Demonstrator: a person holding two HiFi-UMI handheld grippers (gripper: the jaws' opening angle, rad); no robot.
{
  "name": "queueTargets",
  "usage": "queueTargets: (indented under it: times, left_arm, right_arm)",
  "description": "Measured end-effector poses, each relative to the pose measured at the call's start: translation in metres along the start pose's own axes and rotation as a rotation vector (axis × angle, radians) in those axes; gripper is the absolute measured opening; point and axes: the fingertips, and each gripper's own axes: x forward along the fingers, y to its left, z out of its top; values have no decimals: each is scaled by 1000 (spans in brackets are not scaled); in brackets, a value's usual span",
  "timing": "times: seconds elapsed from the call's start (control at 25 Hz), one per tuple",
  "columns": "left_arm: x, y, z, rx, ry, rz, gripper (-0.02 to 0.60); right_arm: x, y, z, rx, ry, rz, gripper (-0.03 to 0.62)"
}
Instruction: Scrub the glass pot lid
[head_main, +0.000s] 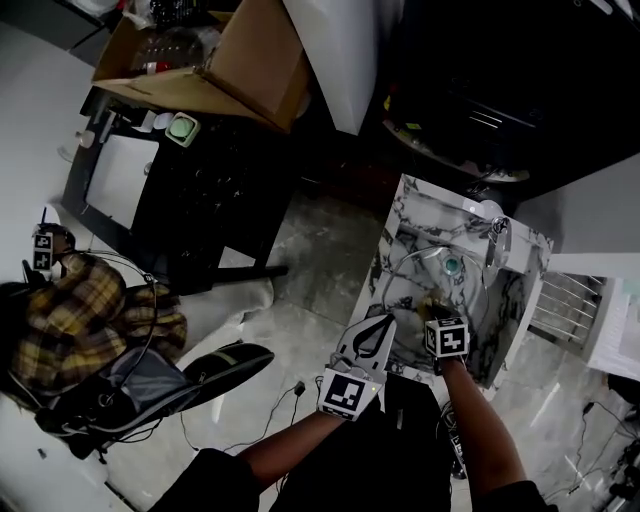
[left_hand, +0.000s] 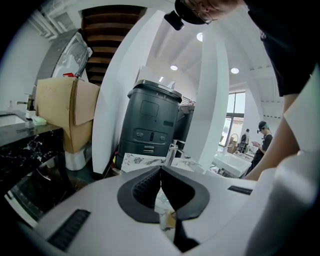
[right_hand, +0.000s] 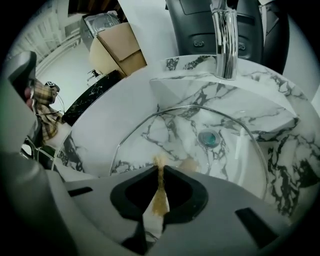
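The glass pot lid lies tilted in the marble sink, and the drain shows through it. In the right gripper view the glass pot lid fills the basin under the tap. My right gripper is shut on a thin yellow-brown scrub pad whose tip rests against the lid's near part. My left gripper hovers at the sink's near left edge. In its own view the left gripper is shut, with nothing showing between its tips.
A tap stands at the sink's far side and a wire rack to its right. A black table carries a cardboard box. A person in a plaid shirt is at the left. A cable lies on the floor.
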Motion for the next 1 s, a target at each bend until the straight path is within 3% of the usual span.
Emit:
queueTargets:
  times: [0.64, 0.84, 1.0]
  left_arm:
    - [22, 21, 6, 27, 6, -5, 14]
    - [30, -5, 15, 72, 19, -86, 14]
    - [33, -17, 11, 17, -29, -89, 14]
  right_arm:
    - [20, 31, 25, 39, -55, 108, 52]
    - [26, 34, 38, 26, -73, 98, 52]
    - [28, 29, 47, 32, -97, 87, 52]
